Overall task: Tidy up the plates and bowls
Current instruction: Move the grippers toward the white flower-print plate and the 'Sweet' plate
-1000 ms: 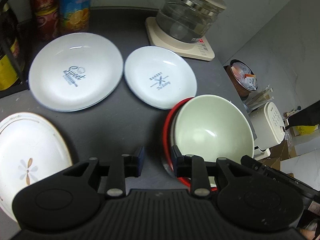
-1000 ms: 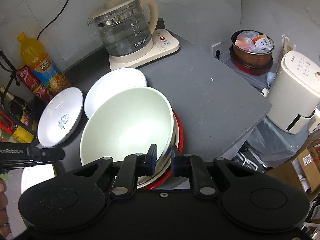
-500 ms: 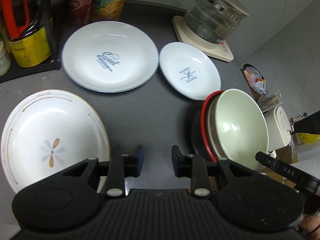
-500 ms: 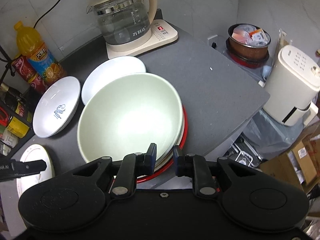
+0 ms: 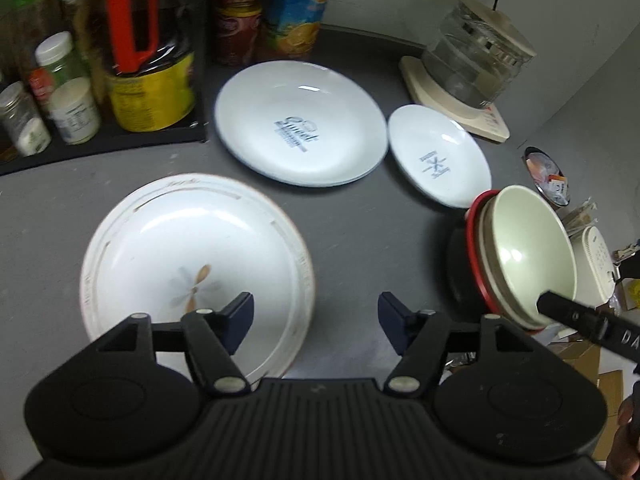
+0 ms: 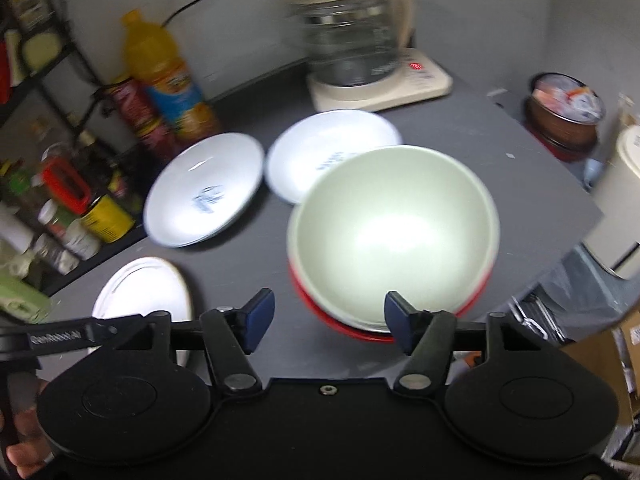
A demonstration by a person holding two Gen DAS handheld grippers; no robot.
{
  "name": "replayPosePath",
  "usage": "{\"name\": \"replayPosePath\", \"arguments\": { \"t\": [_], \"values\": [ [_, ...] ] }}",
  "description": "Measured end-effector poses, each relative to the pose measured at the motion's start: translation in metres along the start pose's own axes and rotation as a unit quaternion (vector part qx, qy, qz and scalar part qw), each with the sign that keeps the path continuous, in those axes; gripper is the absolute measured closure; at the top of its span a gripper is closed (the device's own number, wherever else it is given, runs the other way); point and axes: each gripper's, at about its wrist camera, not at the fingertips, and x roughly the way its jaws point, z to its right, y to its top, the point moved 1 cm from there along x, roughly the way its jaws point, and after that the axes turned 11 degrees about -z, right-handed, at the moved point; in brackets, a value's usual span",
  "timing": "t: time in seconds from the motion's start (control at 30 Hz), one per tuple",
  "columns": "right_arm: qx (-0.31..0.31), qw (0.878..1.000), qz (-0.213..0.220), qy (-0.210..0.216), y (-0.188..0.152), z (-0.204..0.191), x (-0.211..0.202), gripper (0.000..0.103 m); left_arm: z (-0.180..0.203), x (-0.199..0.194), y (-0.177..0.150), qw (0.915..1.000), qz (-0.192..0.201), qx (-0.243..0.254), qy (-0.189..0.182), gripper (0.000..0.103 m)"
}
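Both claws stood open over the bench, holding nothing.

Left wrist view: the left claw [image 5: 316, 317], jaws just widened, hung above the flower plate [image 5: 192, 256]; a blue word on the big plate [image 5: 300, 122] was too blurred to read.
Right wrist view: the right claw [image 6: 327, 319], also just widened, was before the green bowl [image 6: 394, 232], stacked on a red bowl [image 6: 320, 308].

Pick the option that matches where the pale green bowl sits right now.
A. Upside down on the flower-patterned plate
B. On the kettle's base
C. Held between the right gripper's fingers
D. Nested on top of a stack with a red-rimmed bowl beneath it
D: the pale green bowl sits upright on a stack whose red-rimmed bowl shows beneath it, on the grey counter.
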Motion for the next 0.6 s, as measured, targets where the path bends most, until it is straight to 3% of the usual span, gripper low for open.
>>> {"name": "replayPosePath", "arguments": {
  "t": [0.17,0.6],
  "values": [
    [-0.044,0.999,-0.013,0.016,0.001,-0.028,0.007,0.027,-0.020,-0.004,-0.013,0.9996,0.000,-0.024,0.012,0.033],
    [-0.157,0.985,-0.045,0.059,0.006,-0.087,0.029,0.012,-0.061,-0.016,-0.032,0.9941,0.008,-0.099,0.045,0.032]
  ]
}}
